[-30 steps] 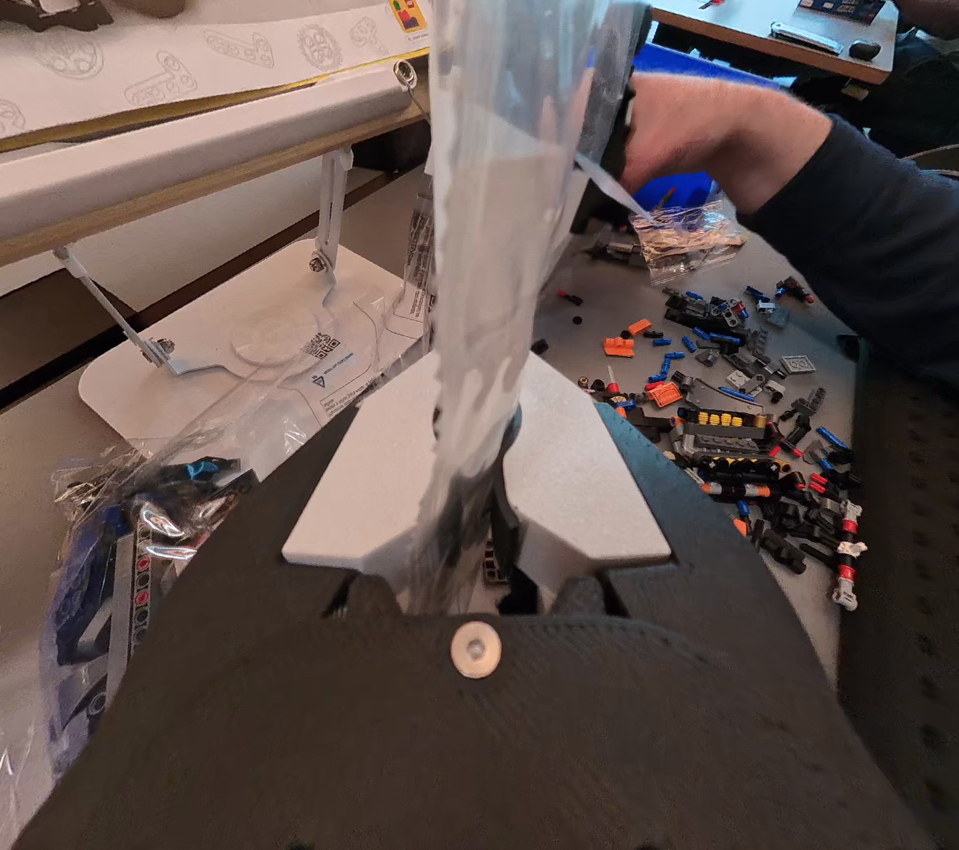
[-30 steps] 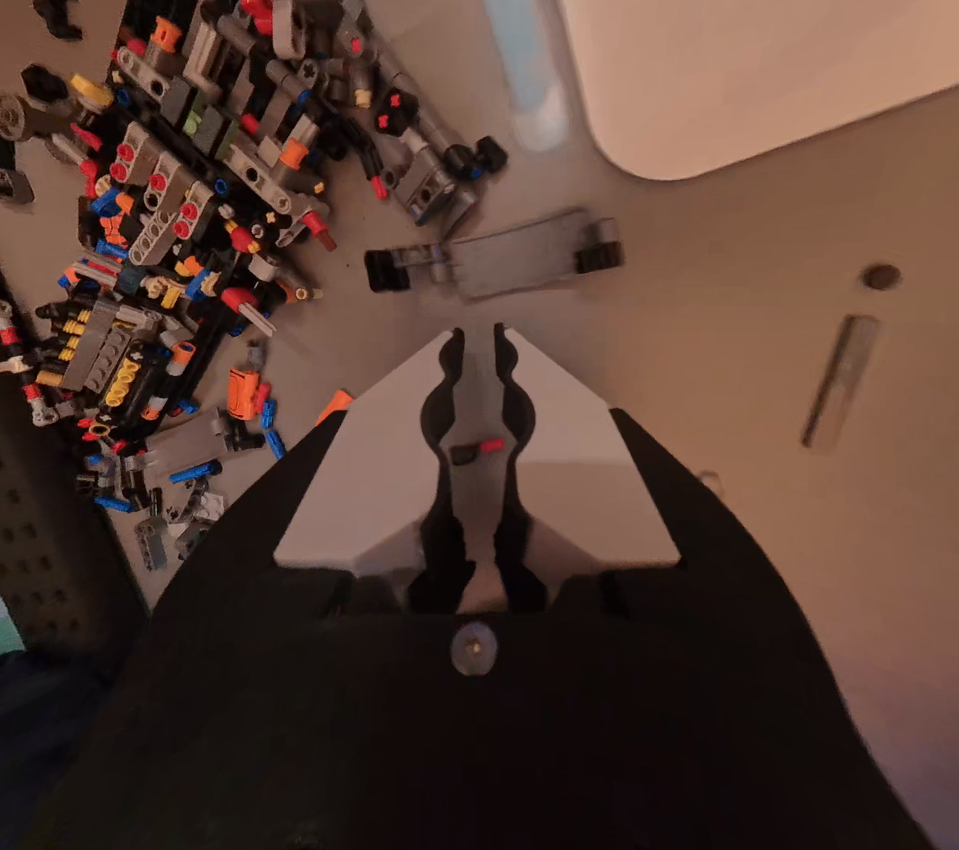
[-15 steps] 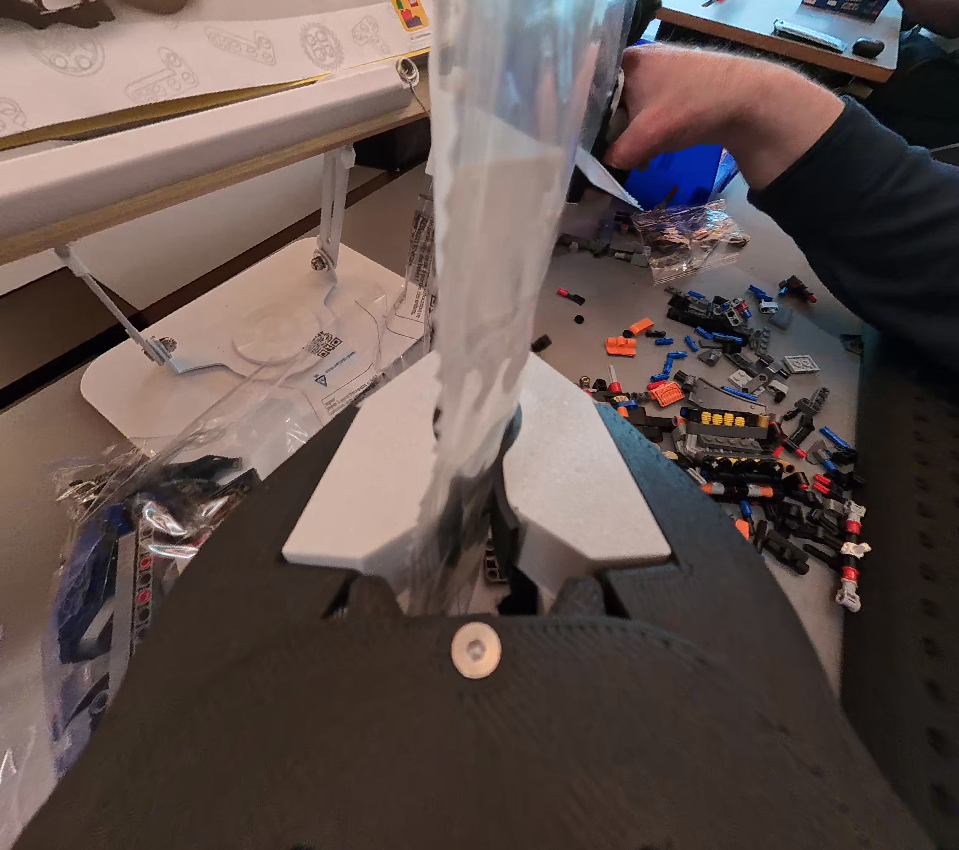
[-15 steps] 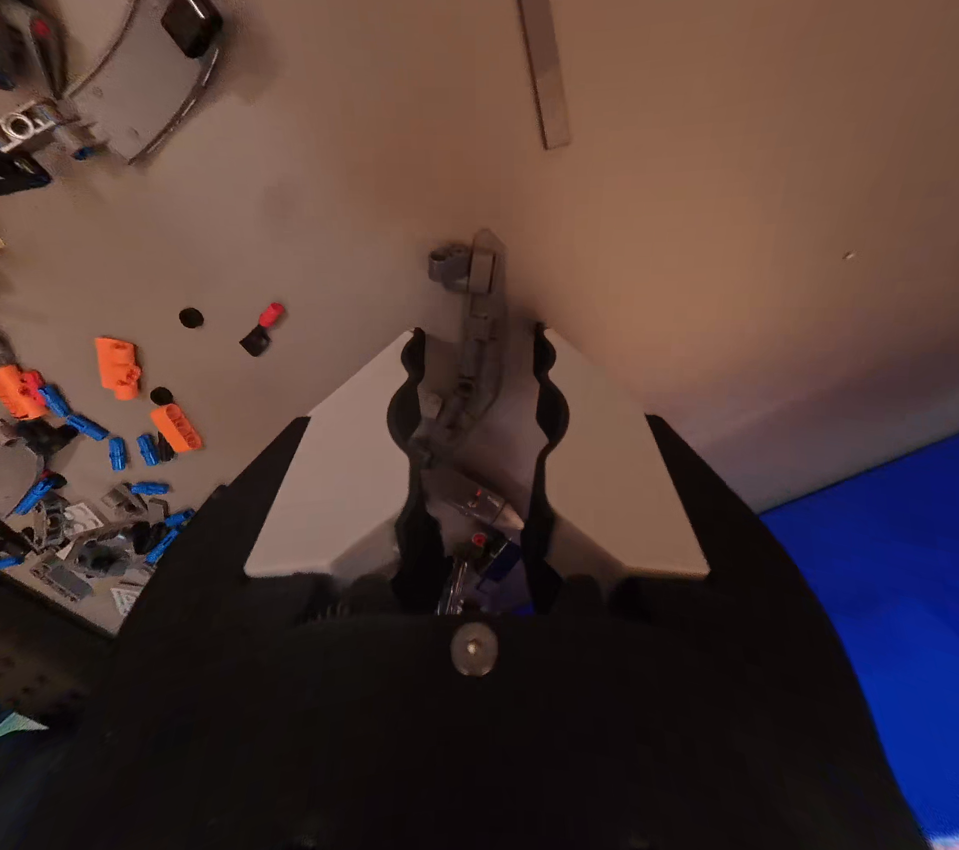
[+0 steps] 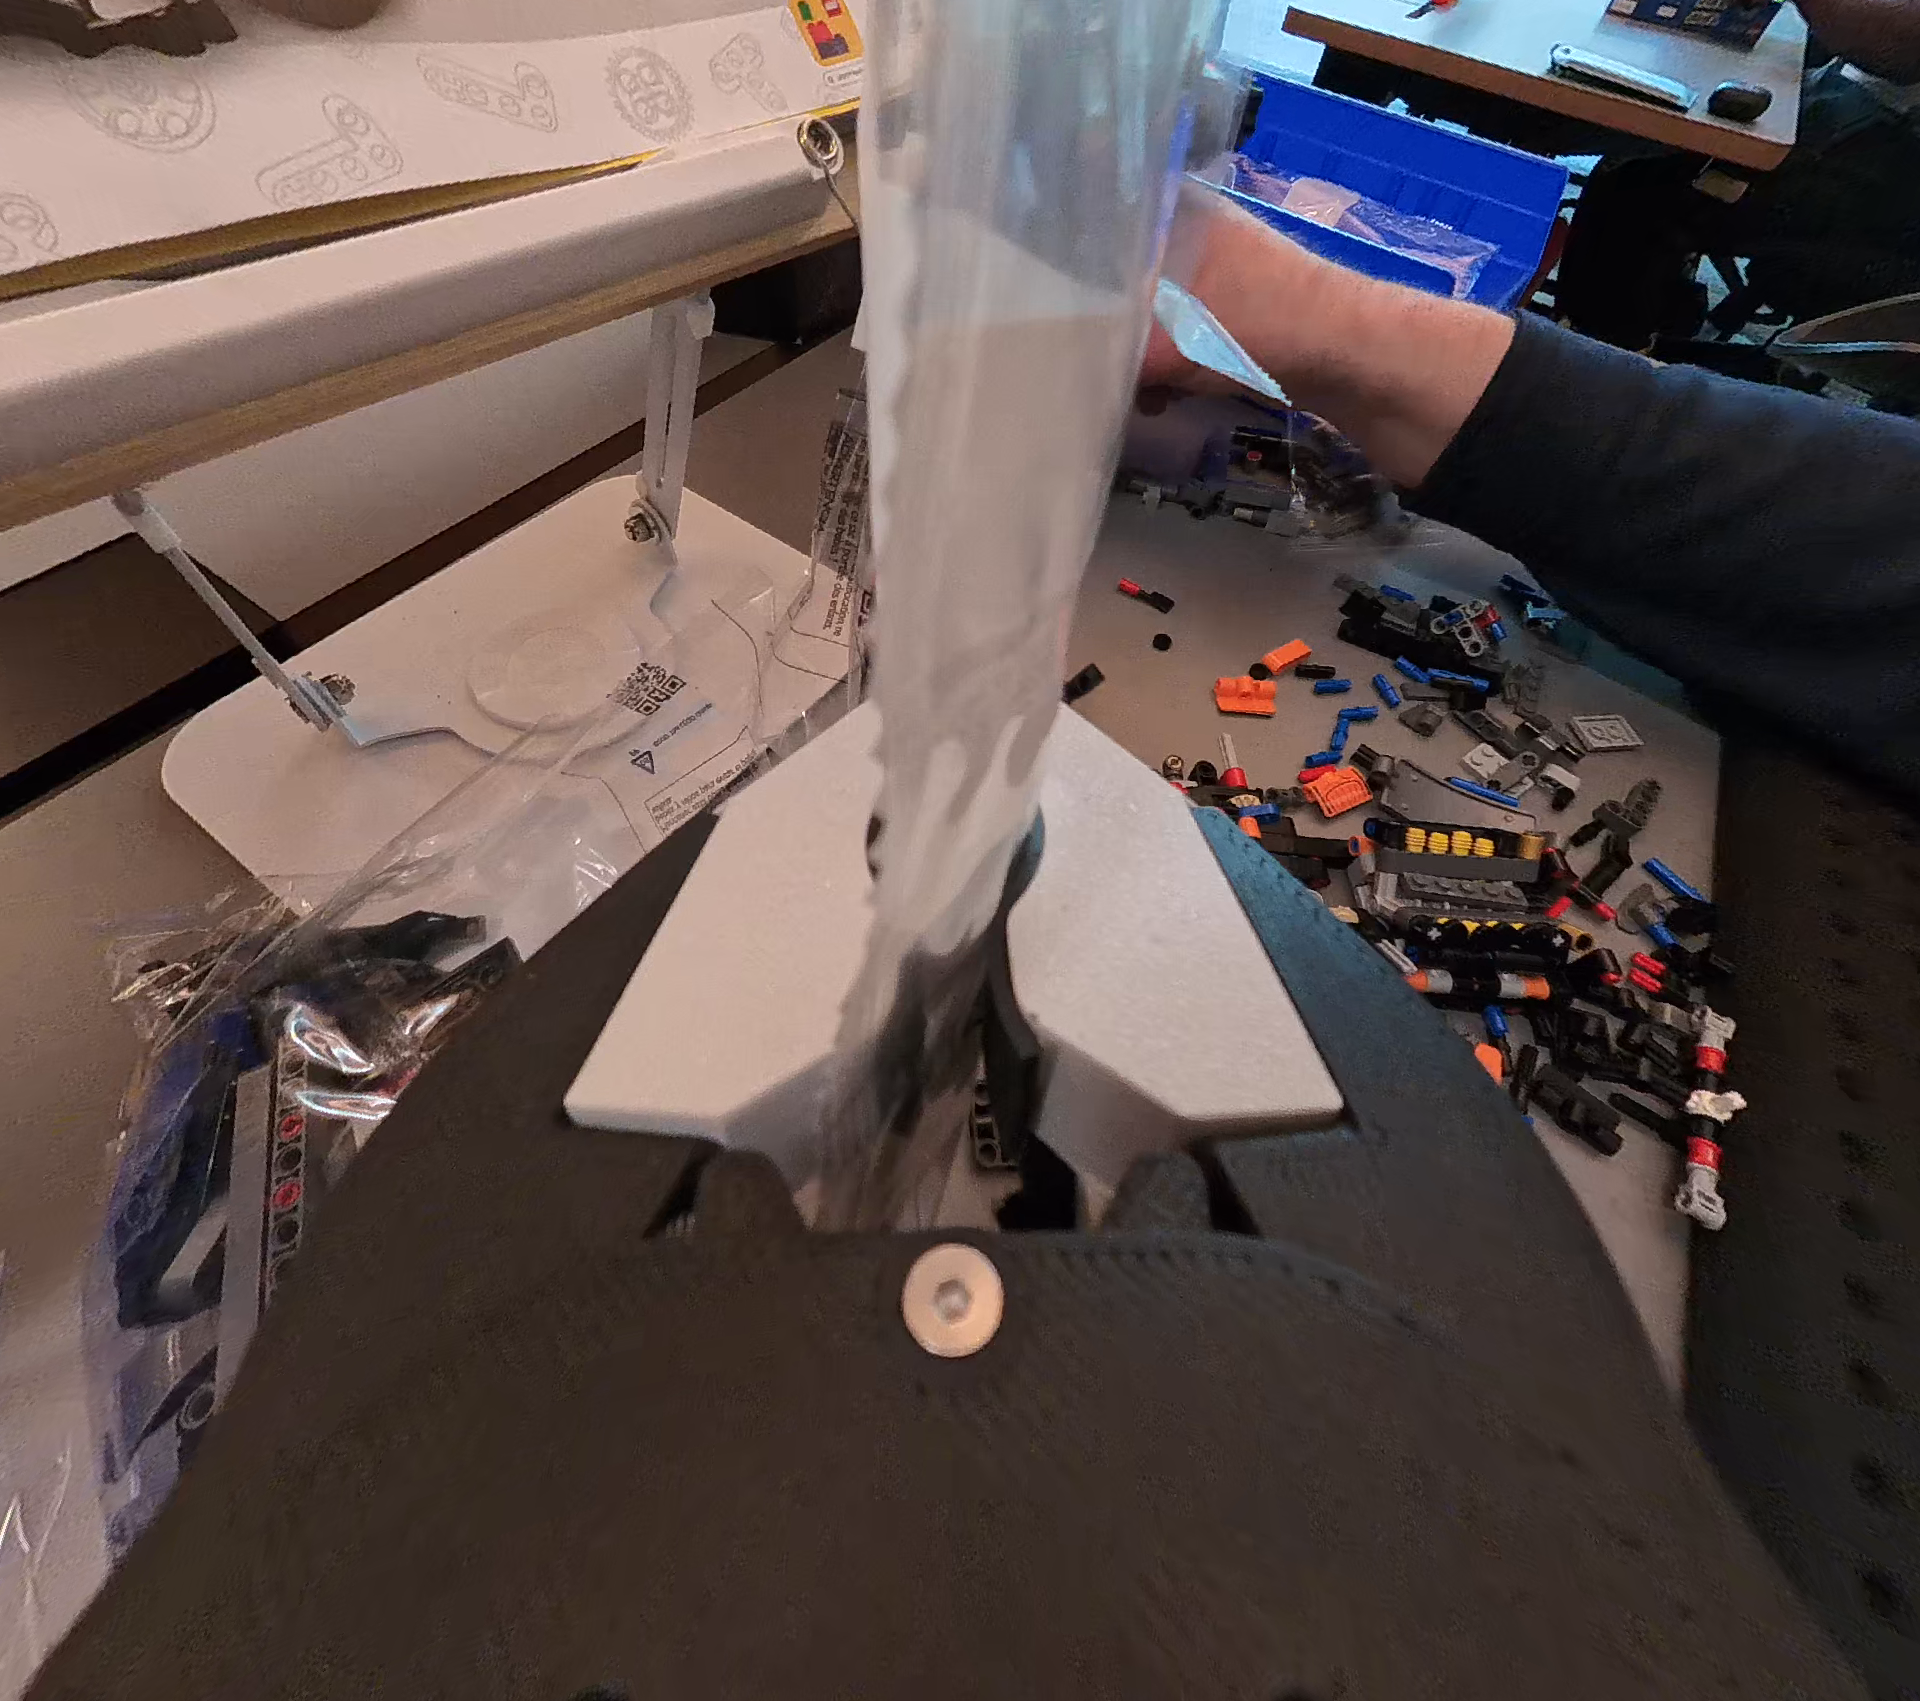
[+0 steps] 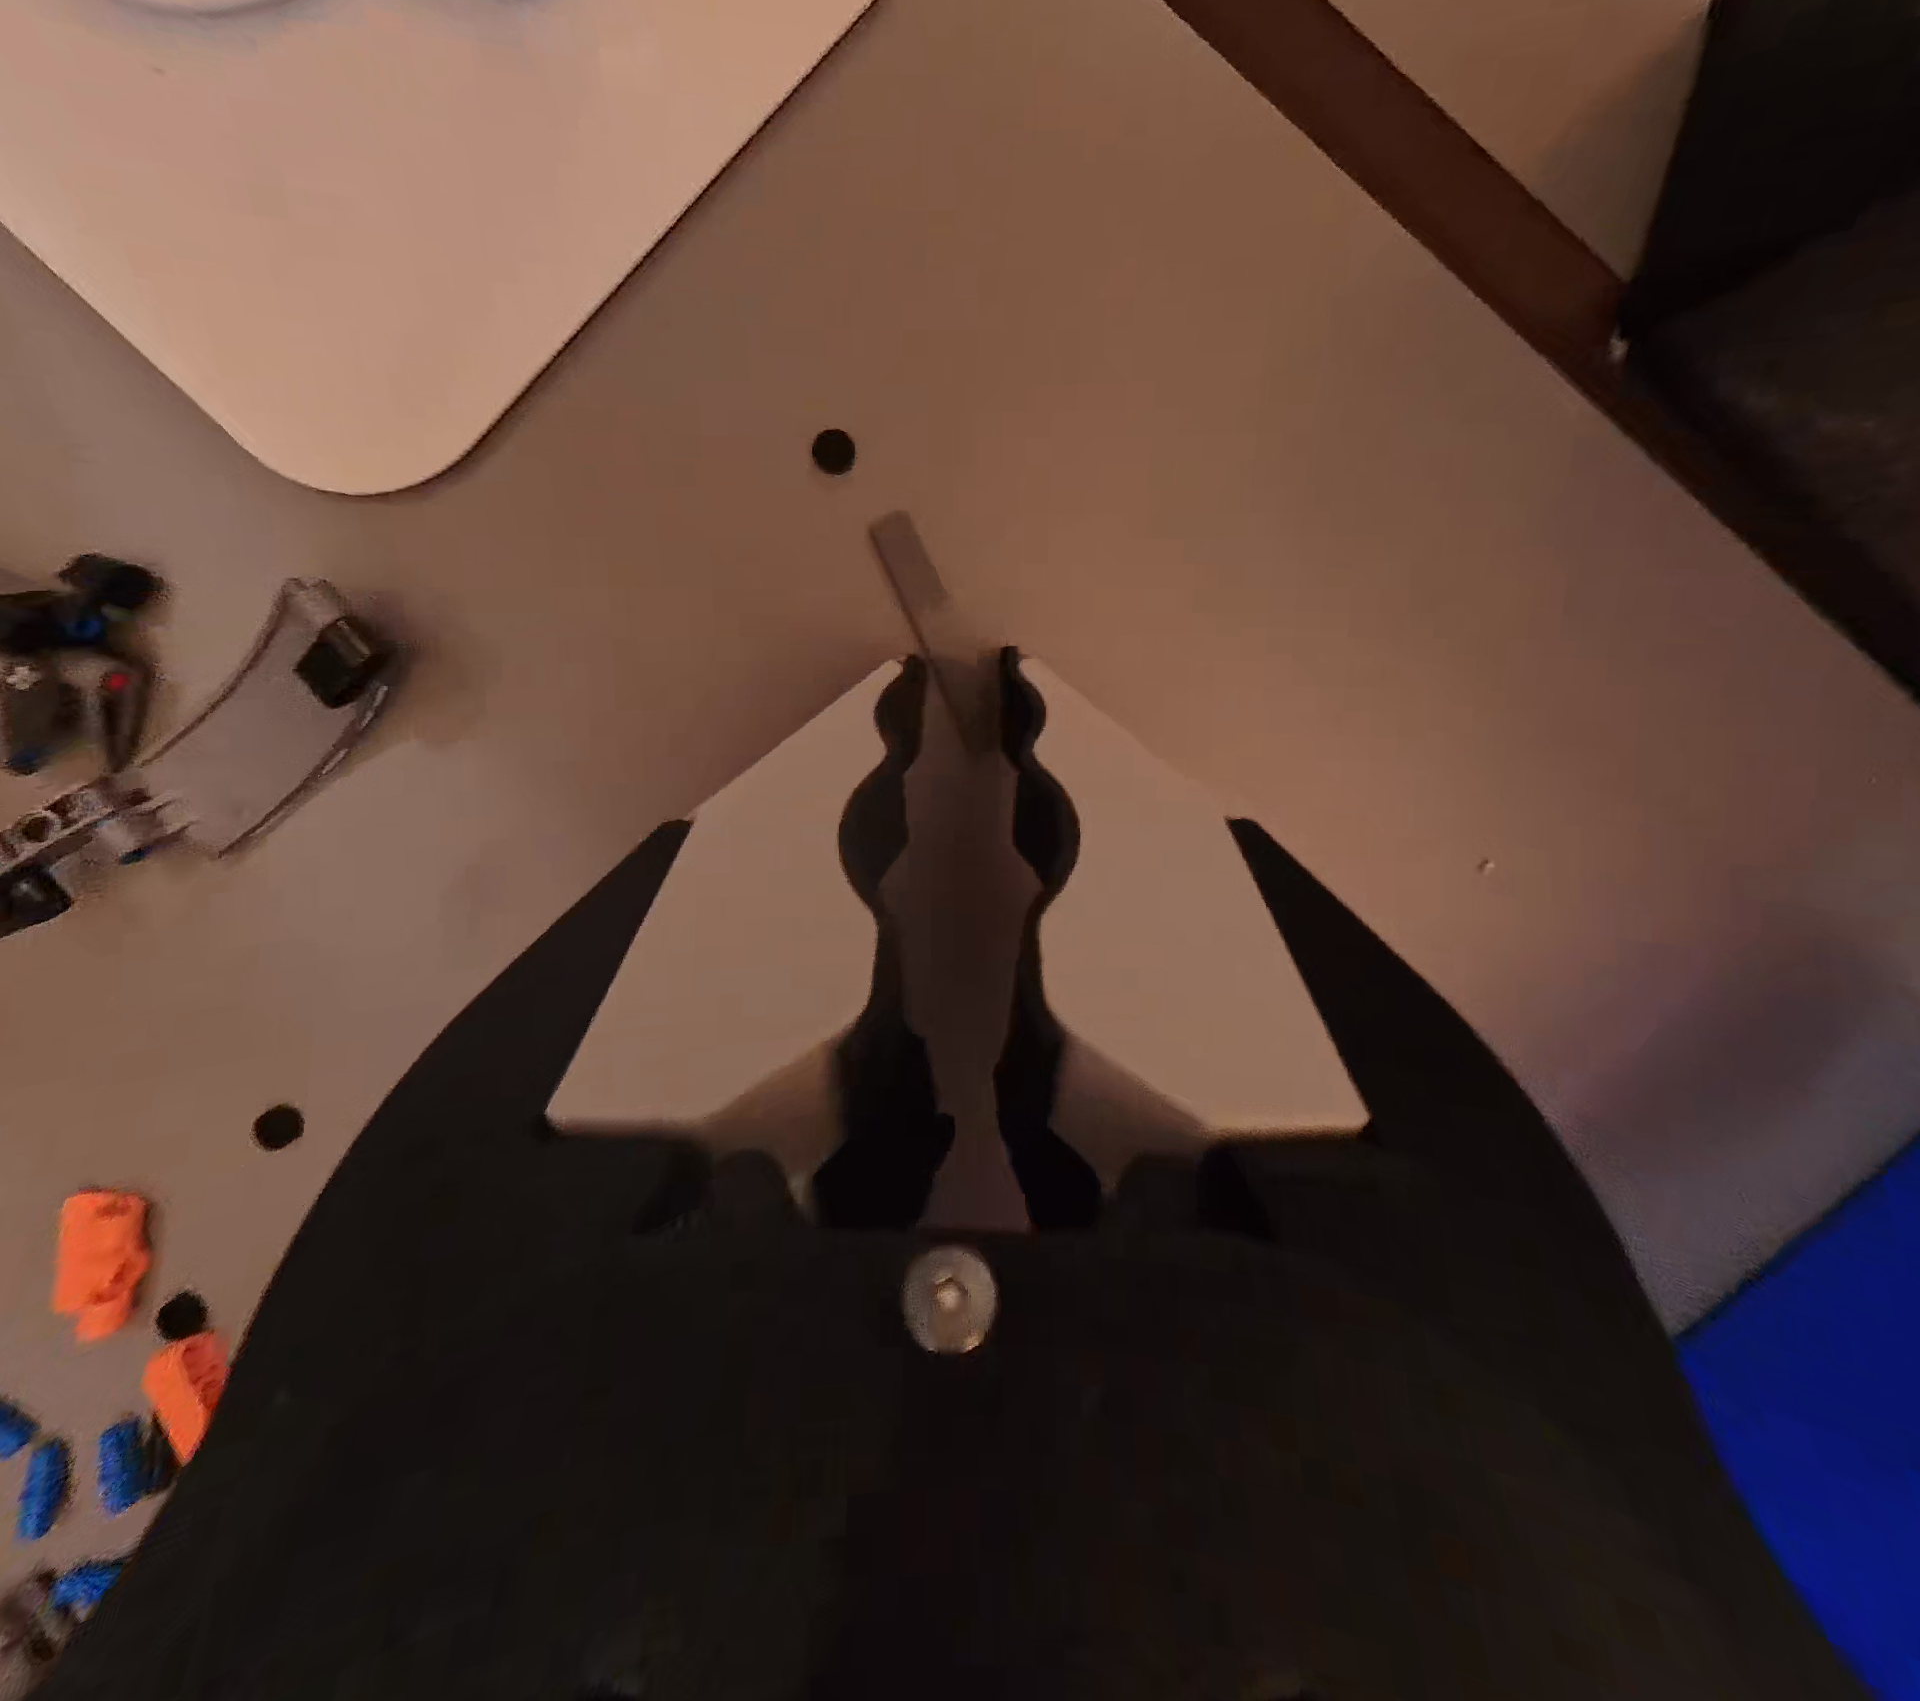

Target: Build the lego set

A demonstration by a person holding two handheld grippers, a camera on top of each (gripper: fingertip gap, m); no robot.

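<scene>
Loose lego pieces [image 5: 1455,872] scattered on table; clear bag [image 5: 997,404] upright

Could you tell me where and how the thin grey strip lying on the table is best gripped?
Judging by the right wrist view, pinch the grey strip across its narrow width, coming straight down. It lies flat on the table, so only its long edges offer purchase. The right gripper already straddles its near end.

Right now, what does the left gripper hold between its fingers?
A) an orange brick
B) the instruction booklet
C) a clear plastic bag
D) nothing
C: in the left wrist view the left gripper is shut on the clear plastic bag, which rises from between its fingers.
</scene>
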